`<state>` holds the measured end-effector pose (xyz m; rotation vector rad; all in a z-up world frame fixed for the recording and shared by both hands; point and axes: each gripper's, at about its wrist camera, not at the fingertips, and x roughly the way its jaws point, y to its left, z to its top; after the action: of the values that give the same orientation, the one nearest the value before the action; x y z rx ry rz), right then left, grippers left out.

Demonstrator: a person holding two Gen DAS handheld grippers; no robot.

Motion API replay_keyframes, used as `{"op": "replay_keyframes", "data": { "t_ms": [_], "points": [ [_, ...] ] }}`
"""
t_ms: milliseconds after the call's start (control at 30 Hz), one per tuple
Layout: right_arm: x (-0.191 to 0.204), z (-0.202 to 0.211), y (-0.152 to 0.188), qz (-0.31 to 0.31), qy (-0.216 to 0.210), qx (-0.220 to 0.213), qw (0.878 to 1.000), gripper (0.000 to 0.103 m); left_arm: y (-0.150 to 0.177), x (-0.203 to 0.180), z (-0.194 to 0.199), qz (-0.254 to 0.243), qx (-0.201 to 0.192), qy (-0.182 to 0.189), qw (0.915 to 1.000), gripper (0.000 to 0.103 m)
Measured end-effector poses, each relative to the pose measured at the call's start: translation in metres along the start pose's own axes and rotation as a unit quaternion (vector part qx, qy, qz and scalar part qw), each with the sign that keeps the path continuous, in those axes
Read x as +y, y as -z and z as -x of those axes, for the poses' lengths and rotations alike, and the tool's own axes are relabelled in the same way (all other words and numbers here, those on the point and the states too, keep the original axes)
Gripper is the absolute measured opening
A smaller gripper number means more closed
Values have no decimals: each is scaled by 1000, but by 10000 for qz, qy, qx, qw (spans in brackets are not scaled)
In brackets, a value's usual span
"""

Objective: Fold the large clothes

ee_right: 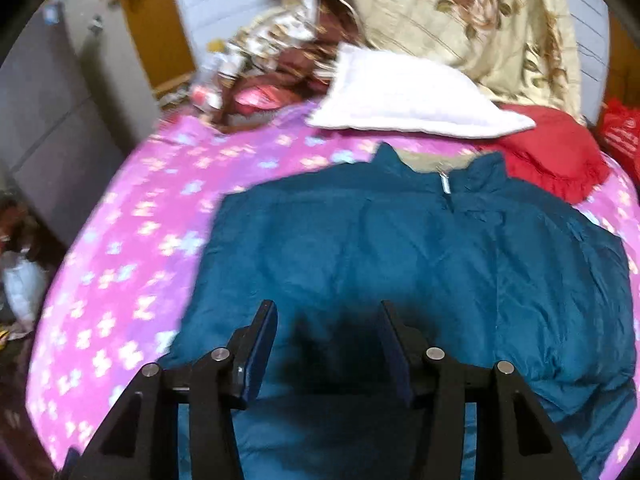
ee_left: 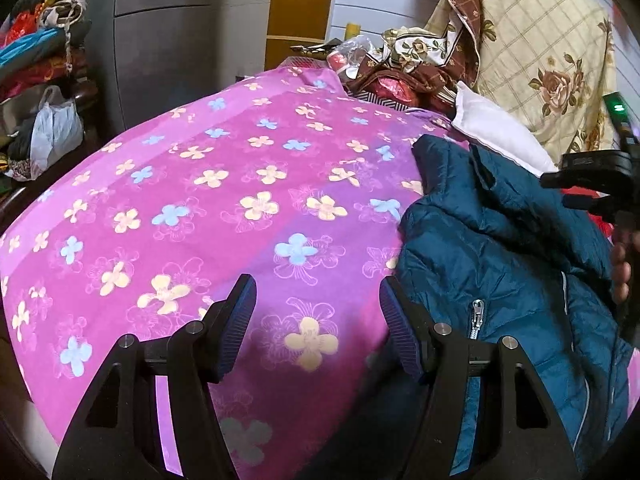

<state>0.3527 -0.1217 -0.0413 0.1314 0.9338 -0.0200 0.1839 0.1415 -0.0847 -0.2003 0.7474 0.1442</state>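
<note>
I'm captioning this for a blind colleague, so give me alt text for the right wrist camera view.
A teal puffer jacket lies spread on a pink floral bedsheet, collar away from the camera, with the open right gripper hovering above its lower part. Beyond the collar sit a white pillow and a red cushion. The picture is motion-blurred.

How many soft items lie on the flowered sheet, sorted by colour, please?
Teal: 1, the puffer jacket
White: 1, the pillow
Red: 1, the cushion
Total: 3 on the pink sheet, not counting the blurred clutter at the far end. Both tools, left and right, are open and empty.
</note>
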Motion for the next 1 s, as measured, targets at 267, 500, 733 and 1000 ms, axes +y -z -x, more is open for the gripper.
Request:
{"op": "replay_keyframes", "data": {
  "t_ms": [267, 500, 733, 1000],
  "points": [
    [46, -69, 5, 504, -13, 543, 9973, 44, -3, 6, -8, 90, 125, -11, 9999, 64],
    [67, -67, 10, 809, -353, 774, 9931, 47, -3, 2, -10, 1, 126, -72, 9999, 64],
    [66, -11, 31, 1014, -430, 470, 9928, 45, -4, 5, -5, 145, 122, 68, 9998, 64],
    [66, -71, 69, 824, -162, 1128, 9901, 45, -1, -2, 3, -54, -27, 166, 9998, 64]
  ]
}}
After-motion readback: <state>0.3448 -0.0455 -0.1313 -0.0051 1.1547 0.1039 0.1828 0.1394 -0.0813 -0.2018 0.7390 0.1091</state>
